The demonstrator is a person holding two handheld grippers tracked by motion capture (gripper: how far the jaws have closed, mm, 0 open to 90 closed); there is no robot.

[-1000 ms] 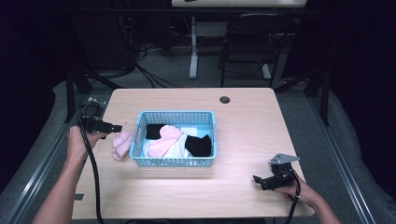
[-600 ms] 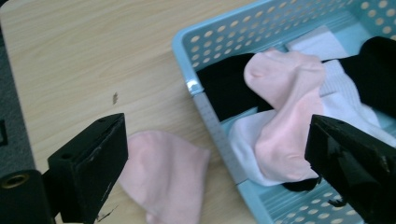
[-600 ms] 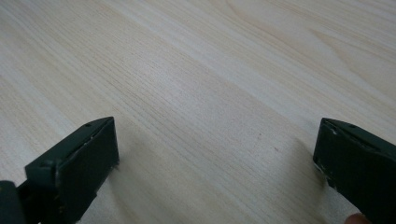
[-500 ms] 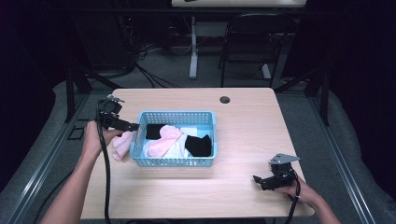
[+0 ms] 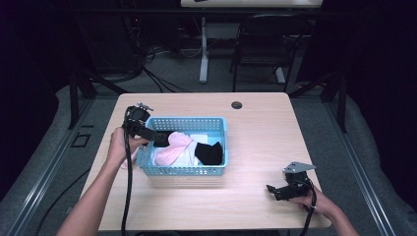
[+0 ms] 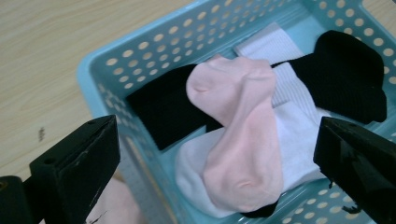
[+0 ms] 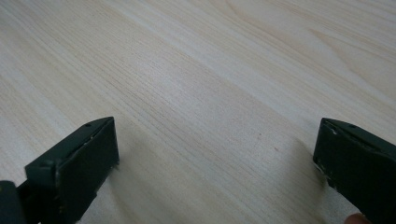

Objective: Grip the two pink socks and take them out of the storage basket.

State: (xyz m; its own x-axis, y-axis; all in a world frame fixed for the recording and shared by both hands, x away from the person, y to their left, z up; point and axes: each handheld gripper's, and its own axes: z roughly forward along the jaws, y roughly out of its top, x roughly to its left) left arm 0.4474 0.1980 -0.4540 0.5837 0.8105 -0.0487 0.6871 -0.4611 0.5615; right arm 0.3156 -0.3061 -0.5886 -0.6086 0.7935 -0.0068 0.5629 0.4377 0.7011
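Basket point(image 5: 184, 169): light blue plastic, perforated walls, rectangular; sits on the table point(image 5: 255, 123) left of centre. Contents: pink sock point(image 6: 238, 135) on top, draped over a white sock point(image 6: 299, 140); black sock point(image 6: 345, 79) at the far end, another black piece point(image 6: 168, 109) under the pink one near the corner.

Left gripper point(image 5: 160, 137): held over the basket's left end, jaws wide apart, empty, with the pink sock framed between them in the left gripper view.

Right gripper point(image 5: 271, 189): low over bare table near the front right corner, well apart from the basket; jaws spread, holding nothing.

Pink cloth point(image 5: 127, 161): outside the basket against its left wall, mostly hidden by the left hand point(image 5: 117, 145); kind cannot be told.

The left gripper view gives the sock layering and ribbed white fabric, which the high view blurs; the high view alone gives the small dark disc point(image 5: 236, 105) at the table's far edge, the chair point(image 5: 260, 44) and floor cables beyond.
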